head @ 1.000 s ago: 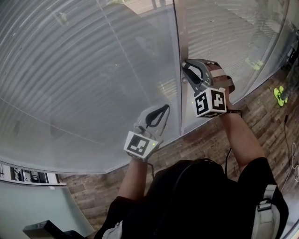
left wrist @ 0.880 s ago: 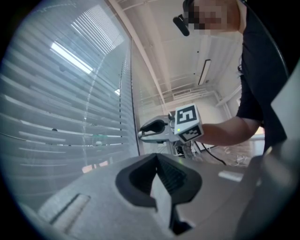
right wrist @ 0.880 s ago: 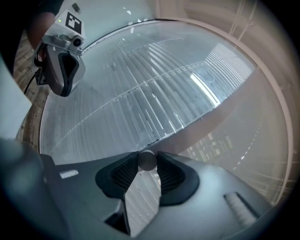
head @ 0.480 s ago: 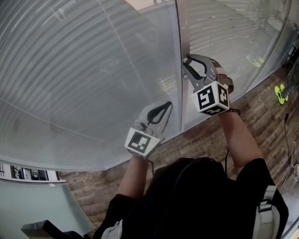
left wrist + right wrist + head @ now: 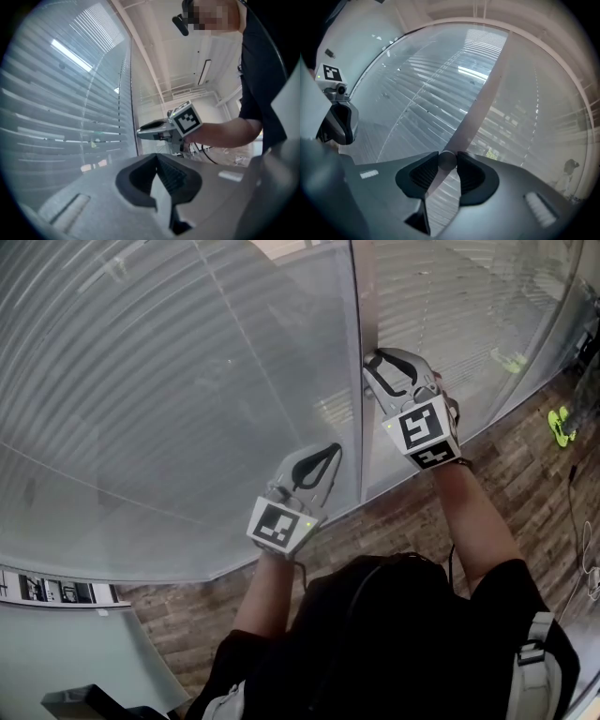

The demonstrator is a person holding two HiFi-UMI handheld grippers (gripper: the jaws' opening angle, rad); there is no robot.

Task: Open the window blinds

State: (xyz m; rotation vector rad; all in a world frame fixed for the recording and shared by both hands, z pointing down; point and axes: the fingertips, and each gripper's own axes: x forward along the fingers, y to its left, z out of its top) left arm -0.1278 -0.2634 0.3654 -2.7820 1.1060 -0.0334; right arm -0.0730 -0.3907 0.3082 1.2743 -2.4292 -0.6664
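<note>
Grey slatted blinds [image 5: 169, 381] hang behind the glass, and a second panel [image 5: 441, 296] lies beyond the upright metal frame [image 5: 367, 296]. My right gripper [image 5: 373, 360] points at that frame. In the right gripper view its pads [image 5: 425, 173] are shut on a small round knob [image 5: 446, 161] that sits on the frame strip [image 5: 483, 103]. My left gripper [image 5: 326, 454] hovers lower left, close to the glass, with its jaws shut and nothing between them [image 5: 157, 158]. The left gripper view shows the right gripper [image 5: 139, 133] reaching to the frame.
A wood-patterned floor [image 5: 394, 521] runs below the window. A green object [image 5: 560, 430] and loose cables [image 5: 589, 559] lie at the right. A low white ledge [image 5: 56, 594] shows at the bottom left.
My right gripper has rolled on the knob, so its marker cube shows a different face. It stayed at the frame. The left gripper has hardly moved.
</note>
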